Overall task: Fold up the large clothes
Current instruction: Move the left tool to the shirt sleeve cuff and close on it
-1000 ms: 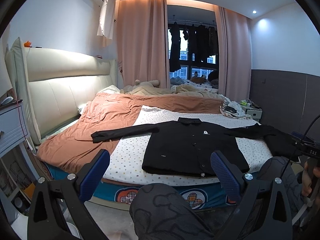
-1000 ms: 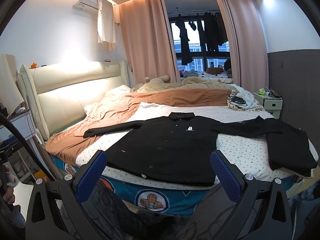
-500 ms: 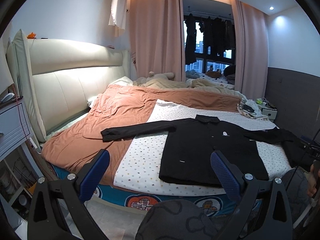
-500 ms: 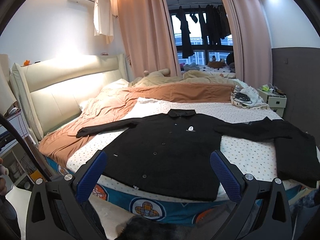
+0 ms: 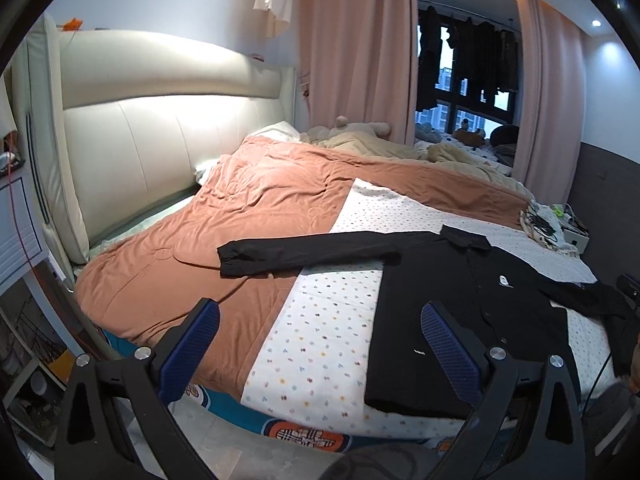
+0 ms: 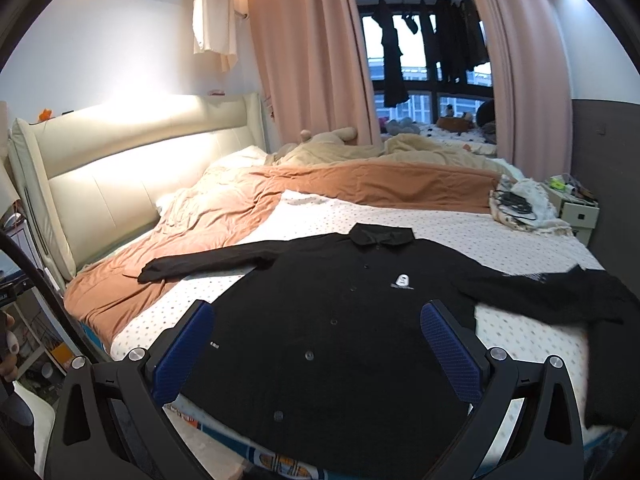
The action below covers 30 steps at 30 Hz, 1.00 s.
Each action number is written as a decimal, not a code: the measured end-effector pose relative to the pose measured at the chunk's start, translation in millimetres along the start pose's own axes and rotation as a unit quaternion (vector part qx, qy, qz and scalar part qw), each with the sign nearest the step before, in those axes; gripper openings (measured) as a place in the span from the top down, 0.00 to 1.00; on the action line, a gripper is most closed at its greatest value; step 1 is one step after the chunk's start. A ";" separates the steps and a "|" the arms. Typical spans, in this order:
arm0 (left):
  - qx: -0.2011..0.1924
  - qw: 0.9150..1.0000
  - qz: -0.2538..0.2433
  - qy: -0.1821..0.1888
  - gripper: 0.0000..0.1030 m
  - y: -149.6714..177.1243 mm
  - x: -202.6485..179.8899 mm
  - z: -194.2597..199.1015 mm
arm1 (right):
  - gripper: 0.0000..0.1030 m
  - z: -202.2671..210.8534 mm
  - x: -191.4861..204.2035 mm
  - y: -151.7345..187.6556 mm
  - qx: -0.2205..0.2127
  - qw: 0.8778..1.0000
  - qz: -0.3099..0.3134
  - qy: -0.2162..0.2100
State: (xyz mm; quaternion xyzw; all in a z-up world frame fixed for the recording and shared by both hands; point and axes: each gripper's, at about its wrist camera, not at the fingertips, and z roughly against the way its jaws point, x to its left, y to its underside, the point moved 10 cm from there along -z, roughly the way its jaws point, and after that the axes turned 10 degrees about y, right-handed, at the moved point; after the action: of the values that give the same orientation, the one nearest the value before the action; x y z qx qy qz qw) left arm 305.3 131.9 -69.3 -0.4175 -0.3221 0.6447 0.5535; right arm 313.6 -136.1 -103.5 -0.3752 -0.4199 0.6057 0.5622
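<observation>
A black long-sleeved button shirt [image 6: 340, 320] lies flat and face up on the dotted white sheet [image 6: 460, 228], collar to the far side, sleeves spread out. In the left wrist view the shirt [image 5: 460, 312] lies to the right, its left sleeve [image 5: 304, 252] reaching onto the orange blanket [image 5: 240, 216]. My left gripper [image 5: 320, 344] is open and empty, over the sheet near the bed's front edge, left of the shirt's hem. My right gripper [image 6: 320, 344] is open and empty, above the shirt's lower front.
A cream padded headboard [image 5: 160, 128] stands at the left. A beige quilt [image 6: 400, 152] lies at the far side by pink curtains [image 6: 312, 60]. A white nightstand [image 6: 576, 208] with clutter stands far right. A second black garment [image 6: 612, 340] hangs over the bed's right edge.
Both grippers have moved forward and closer to the bed. The left view has swung left toward the sleeve and blanket. The right gripper now hovers over the shirt's front. Jaws stay open.
</observation>
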 end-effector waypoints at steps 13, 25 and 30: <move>0.057 0.996 0.071 -0.012 0.00 -2.8 83.4 -122.0 | 0.00 -112.8 11.9 -37.4 0.033 0.999 0.023 -0.001; 0.106 0.982 0.152 -0.024 0.06 7.3 176.0 -223.5 | 0.00 -209.4 35.7 -61.3 0.073 0.995 0.064 -0.005; 0.133 0.975 0.175 -0.030 0.08 13.8 207.1 -265.3 | 0.00 -243.0 51.0 -63.4 0.088 0.993 0.080 -0.008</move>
State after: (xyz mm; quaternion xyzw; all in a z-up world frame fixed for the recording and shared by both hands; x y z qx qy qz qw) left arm 528.5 320.5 -236.8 -0.3704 -0.1713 0.7811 0.4726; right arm 557.5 -63.2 -132.5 -0.3523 -0.3380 0.6862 0.5392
